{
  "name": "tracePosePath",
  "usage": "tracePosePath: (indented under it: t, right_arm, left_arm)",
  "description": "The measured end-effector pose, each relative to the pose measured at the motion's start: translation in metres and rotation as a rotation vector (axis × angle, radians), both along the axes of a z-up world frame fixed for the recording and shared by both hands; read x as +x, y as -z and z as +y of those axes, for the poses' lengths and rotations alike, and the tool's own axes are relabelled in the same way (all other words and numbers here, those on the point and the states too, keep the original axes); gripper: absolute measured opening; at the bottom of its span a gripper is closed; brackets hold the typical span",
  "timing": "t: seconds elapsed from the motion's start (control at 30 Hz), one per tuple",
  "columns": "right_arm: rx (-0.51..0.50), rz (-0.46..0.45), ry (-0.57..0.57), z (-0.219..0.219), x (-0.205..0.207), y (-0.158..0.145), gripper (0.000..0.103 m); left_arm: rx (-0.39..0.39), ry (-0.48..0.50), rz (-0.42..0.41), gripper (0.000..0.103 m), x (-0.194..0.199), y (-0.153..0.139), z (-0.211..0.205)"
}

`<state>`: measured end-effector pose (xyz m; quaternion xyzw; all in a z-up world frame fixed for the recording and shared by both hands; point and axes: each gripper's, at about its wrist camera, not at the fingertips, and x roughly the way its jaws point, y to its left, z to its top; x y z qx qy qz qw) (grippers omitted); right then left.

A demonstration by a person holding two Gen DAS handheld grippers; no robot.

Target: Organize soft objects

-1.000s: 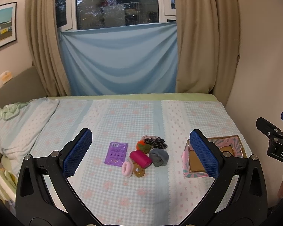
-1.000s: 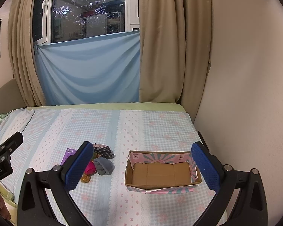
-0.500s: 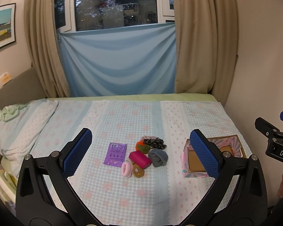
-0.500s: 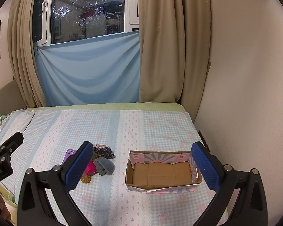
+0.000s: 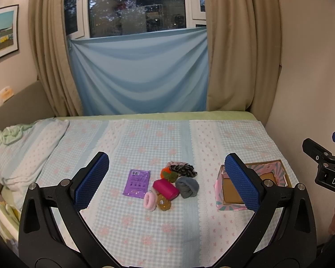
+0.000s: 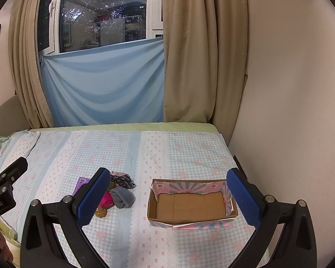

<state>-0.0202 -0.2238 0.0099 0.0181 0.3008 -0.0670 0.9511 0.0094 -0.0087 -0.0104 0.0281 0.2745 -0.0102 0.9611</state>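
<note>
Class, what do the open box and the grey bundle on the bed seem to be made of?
The open box: cardboard, likely; matte brown creased floor, pink-and-teal printed paper on its walls. The grey bundle: soft knit fabric, perhaps a rolled sock; matte, folded and rounded.

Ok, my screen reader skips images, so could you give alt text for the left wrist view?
The open left gripper hovers over a checked bedspread, framing a small pile of soft items beside a purple packet. An open cardboard box sits to the right.
</note>
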Motion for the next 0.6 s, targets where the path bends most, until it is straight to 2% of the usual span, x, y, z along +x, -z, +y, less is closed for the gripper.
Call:
tracePosePath:
  t: [0.6]
  right_arm:
    - [0.006, 0.004, -0.003, -0.0009, 0.0007, 0.0003, 0.103]
  left_arm:
    - [-0.002, 0.002, 0.004, 0.103, -0.0032, -0.0012, 0.0001]
